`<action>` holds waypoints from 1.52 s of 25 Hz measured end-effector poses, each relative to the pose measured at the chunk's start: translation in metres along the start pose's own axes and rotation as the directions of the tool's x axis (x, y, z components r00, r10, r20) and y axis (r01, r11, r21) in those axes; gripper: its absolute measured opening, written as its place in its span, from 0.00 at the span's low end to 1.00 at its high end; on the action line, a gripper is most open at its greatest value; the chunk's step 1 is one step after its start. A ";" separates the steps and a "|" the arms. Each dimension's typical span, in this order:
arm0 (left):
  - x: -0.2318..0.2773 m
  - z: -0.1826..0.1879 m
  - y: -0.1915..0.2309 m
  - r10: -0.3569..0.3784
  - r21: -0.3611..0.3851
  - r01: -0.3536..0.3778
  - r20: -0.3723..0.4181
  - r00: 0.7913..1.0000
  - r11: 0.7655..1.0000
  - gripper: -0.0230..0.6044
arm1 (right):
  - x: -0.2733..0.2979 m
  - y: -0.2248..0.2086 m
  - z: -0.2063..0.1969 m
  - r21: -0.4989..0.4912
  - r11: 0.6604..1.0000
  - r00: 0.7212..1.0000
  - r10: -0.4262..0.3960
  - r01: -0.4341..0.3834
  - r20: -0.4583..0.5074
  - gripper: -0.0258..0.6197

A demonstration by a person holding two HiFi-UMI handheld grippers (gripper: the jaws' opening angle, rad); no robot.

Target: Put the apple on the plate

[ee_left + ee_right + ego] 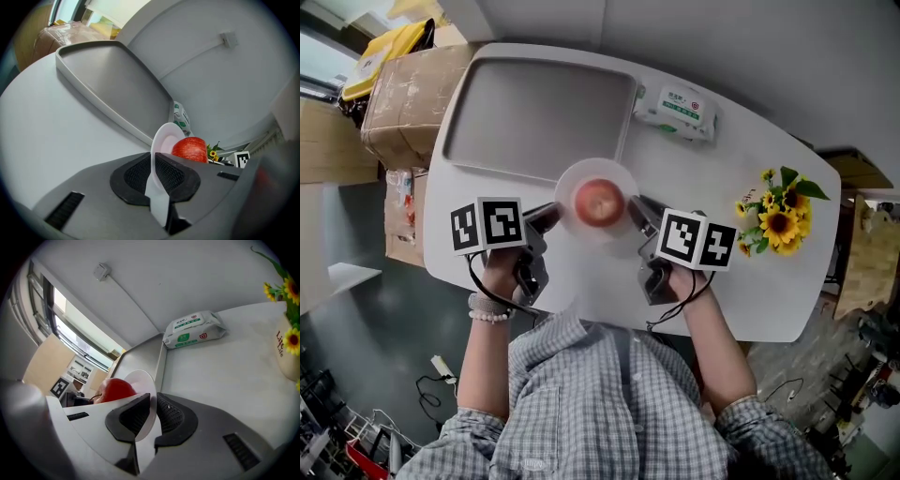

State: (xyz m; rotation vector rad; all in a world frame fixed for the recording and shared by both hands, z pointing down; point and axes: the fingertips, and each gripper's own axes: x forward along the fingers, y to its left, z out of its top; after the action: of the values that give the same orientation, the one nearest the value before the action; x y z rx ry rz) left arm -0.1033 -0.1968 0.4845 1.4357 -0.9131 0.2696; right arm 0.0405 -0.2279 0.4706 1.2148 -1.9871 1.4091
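A: Head view first: where does the apple (599,202) sit?

B: On the white plate (578,174), about at its middle. The plate is over the white table (722,187), just in front of the near edge of the grey tray (534,117).

A: And the two grippers?

B: One on each side of the plate. The left gripper (546,217) reaches the plate's left rim, and the right gripper (639,214) reaches its right rim, with the apple between them.

A: How do the fingers stand?

B: The left gripper view shows its two dark fingers pressed onto the thin white rim, pinching it, with the red apple just beyond. The right gripper view shows the same: fingers closed on the rim of the plate, with the apple behind.

A: Is the plate resting on the table or raised?

B: I cannot tell from these views.

A: What else is on the table?

B: A pack of wipes (675,110) beside the tray's right end, and sunflowers (778,220) well apart to the right. A cardboard box (408,98) stands off the table at the far left.
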 end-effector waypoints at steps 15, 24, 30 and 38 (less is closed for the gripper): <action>-0.006 0.050 0.009 -0.018 0.004 0.018 0.059 0.998 1.000 0.09 | 0.034 0.021 0.040 -0.066 0.997 0.999 0.035 -0.035 0.001 0.12; -0.003 0.082 0.016 -0.017 0.032 0.014 0.071 0.997 0.999 0.09 | 0.055 0.027 0.059 -0.071 0.997 0.999 0.043 -0.043 -0.002 0.12; 0.002 0.099 0.024 -0.010 0.029 0.008 0.071 0.997 1.000 0.09 | 0.070 0.029 0.070 -0.101 0.994 0.999 0.035 -0.036 -0.015 0.12; 0.008 0.116 0.031 0.023 0.078 -0.028 0.065 0.998 0.997 0.09 | 0.088 0.027 0.077 -0.108 0.994 1.000 0.023 -0.025 -0.018 0.13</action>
State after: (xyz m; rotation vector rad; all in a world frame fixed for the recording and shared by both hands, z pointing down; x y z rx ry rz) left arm -0.1617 -0.3010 0.4979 1.5135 -0.9833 0.2829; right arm -0.0180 -0.3307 0.4903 1.1318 -2.0444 1.3004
